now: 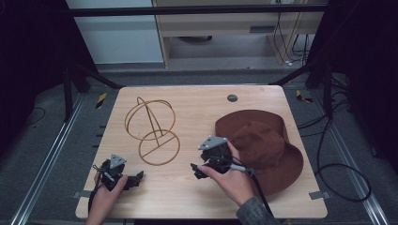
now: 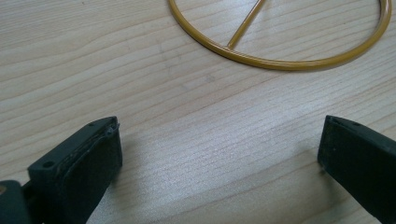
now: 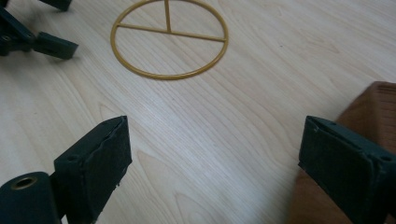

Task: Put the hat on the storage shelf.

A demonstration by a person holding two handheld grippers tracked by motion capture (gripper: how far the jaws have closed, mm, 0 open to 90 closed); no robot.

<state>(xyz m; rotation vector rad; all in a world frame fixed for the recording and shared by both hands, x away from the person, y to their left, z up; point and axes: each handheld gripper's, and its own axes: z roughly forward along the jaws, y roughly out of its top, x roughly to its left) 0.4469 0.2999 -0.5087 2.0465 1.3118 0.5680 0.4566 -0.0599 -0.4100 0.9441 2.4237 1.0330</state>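
Here both hand-held grippers (image 1: 133,179) (image 1: 202,165) rest low, jaws spread.

The high view looks down from above; both gripper views skim the pale wooden table (image 1: 187,101), sharing the yellow wire stand's ring base (image 2: 280,60).

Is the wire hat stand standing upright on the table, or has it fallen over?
Upright. The wire hat stand has its round base ring flat on the table, and its stem rises to the hoops above.

Left gripper (image 1: 133,179) and right gripper (image 1: 196,170), jaws wide apart, low.
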